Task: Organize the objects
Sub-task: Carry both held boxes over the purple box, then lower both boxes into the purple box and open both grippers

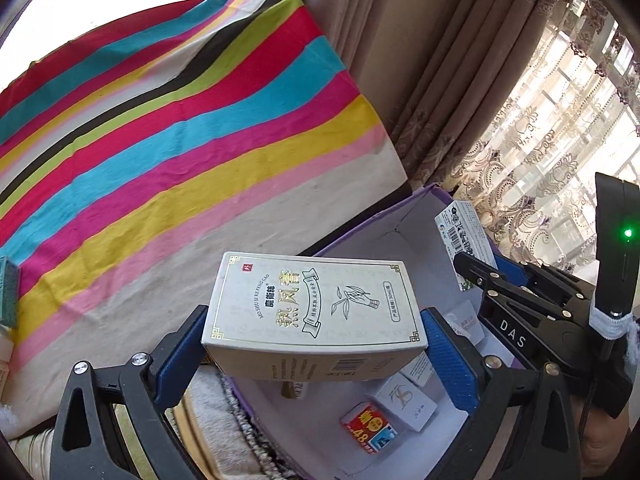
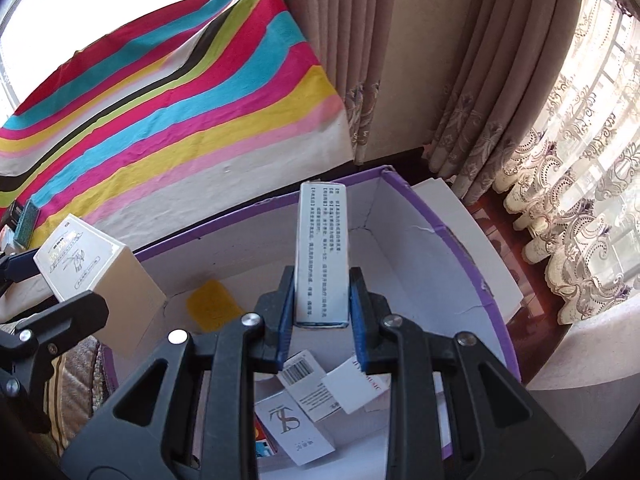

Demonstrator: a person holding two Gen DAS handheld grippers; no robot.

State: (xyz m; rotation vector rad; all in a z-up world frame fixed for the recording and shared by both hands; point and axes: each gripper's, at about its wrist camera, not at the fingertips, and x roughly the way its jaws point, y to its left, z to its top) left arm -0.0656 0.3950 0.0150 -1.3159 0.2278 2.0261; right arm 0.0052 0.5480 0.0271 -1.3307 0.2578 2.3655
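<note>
My left gripper [image 1: 316, 350] is shut on a large cream box [image 1: 312, 304] printed with gold characters, its blue pads pressed on the two short ends. It hangs over the near edge of a purple-rimmed white carton [image 1: 404, 216]. My right gripper [image 2: 320, 316] is shut on a slim white box [image 2: 322, 256] with small print, held upright over the same carton [image 2: 452, 240]. In the right wrist view the cream box [image 2: 96, 264] and left gripper [image 2: 44, 286] sit at the left. In the left wrist view the right gripper [image 1: 482, 276] and slim box [image 1: 464, 236] are at the right.
Several small boxes lie in the carton: a white logo box [image 2: 292, 428], a red one [image 1: 368, 428] and a yellow patch [image 2: 214, 304]. A striped cloth [image 1: 160, 140] covers the surface behind. Curtains [image 2: 540, 140] hang at the right. A green box [image 2: 28, 220] lies far left.
</note>
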